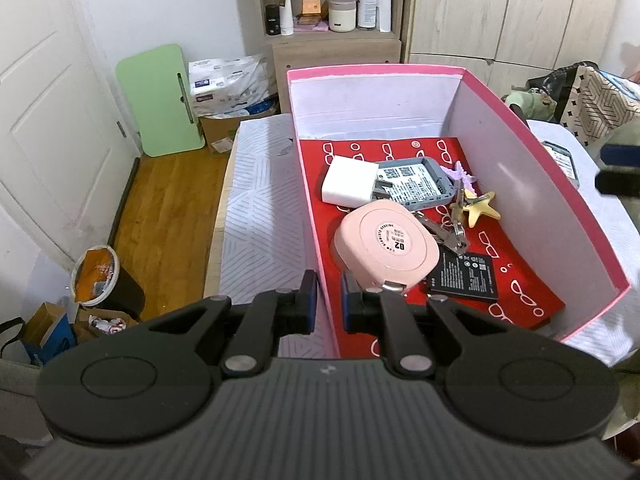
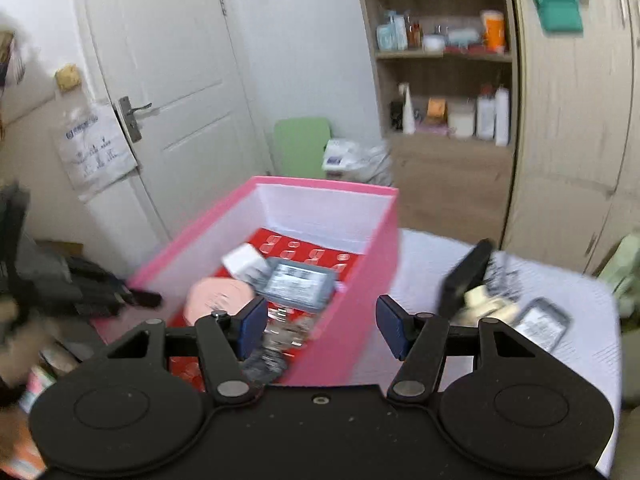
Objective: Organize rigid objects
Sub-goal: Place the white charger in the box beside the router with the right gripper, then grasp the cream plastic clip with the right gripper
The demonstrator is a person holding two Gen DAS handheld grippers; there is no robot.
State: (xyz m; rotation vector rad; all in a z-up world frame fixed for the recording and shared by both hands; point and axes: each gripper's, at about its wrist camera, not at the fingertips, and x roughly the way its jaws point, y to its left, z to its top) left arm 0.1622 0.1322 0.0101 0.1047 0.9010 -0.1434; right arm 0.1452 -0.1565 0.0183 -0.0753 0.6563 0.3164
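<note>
The left hand-held gripper (image 1: 330,304) was shut on the thin near wall of the pink cardboard box (image 1: 520,184), one pad outside and one inside. That pinch was the first weak point: a pull or twist from that hand would likely crease the card or drag the box across the white patterned cloth on the counter (image 1: 260,208). Inside the box, on its red printed lining, lay the sorted things: a white charger block (image 1: 348,182) against a grey labelled plastic case (image 1: 416,184), a pink round compact (image 1: 390,240), a bunch of metal keys (image 1: 448,236), a yellow starfish clip (image 1: 482,210) and a flat black battery (image 1: 464,276). They were piled loosely, so a tilted box would probably send them sliding into one corner. Further right, the right hand-held gripper (image 2: 322,326) stood about half open with nothing in it, its pads to either side of the box's right wall in its own blurred view; a careless swing there could knock that wall. Outside the box a black flat object (image 2: 466,276) seemed to lean on a cream-coloured thing (image 2: 486,304), with a second grey labelled case (image 2: 542,322) just beside them. Grasping one would likely disturb the others, and the grey case, lying near the counter's edge, could be pushed off.
</note>
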